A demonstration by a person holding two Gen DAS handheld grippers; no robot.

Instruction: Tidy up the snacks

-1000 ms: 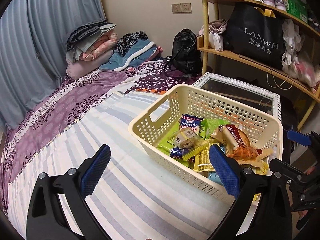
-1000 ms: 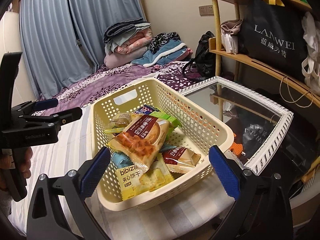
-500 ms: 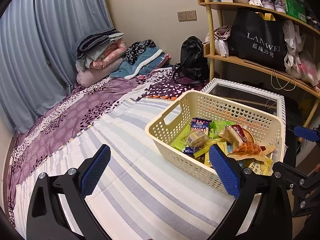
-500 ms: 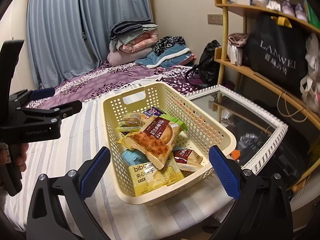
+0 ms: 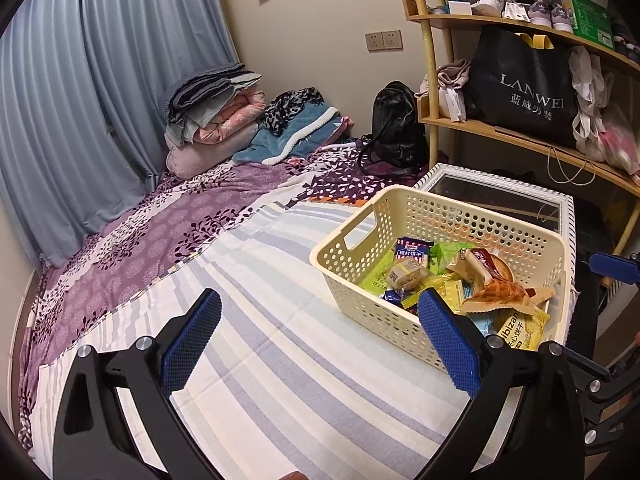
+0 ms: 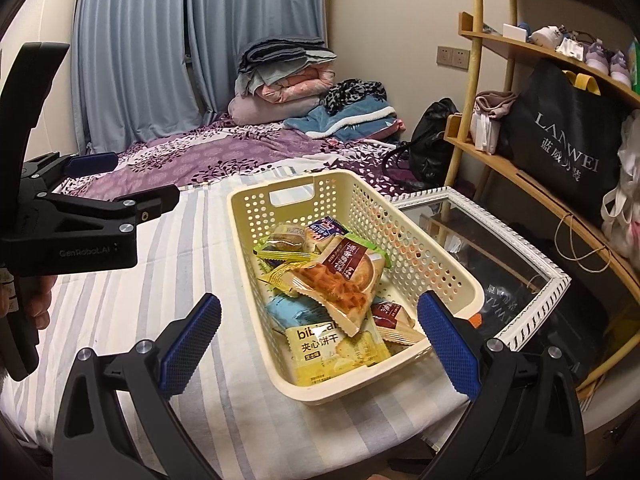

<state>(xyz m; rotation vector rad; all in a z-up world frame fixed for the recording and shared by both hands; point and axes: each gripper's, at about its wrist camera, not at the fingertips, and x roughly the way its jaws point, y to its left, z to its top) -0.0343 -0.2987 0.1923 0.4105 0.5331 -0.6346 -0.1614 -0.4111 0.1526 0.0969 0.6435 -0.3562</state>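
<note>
Right now the left gripper (image 5: pixel 318 344) has its two black arms with blue bumpy pads spread wide apart, and nothing is between them. It hangs over the striped blue and white bed sheet (image 5: pixel 280 360). Its right pad sits just in front of the near wall of the cream plastic basket with round holes (image 5: pixel 360 272), but I cannot tell if it touches it.

The right gripper (image 6: pixel 318 340) is spread wide too and holds nothing. It hangs in front of the short end of the same basket (image 6: pixel 400 232).

The basket sits on the striped sheet near the edge of the bed. It is full of snack packs. A big clear pack with a brown label and orange food inside (image 6: pixel 340 280) lies on top. A yellow pack of sandwich crackers (image 6: pixel 332 348) lies at the near end, partly under it. A small red-brown pack (image 6: pixel 390 316) lies beside it. A blue and red pack (image 6: pixel 324 226) and a small cake in a clear wrapper (image 6: pixel 286 238) lie at the far end, near the handle hole.

Beside the basket is a glass table top with a white frame (image 6: pixel 520 256). Behind it stands a wooden shelf (image 6: pixel 512 168) with a black shopping bag (image 6: pixel 568 140). Folded blankets (image 6: pixel 288 68) are piled at the far end of the purple flowered bed cover (image 6: pixel 224 156).
</note>
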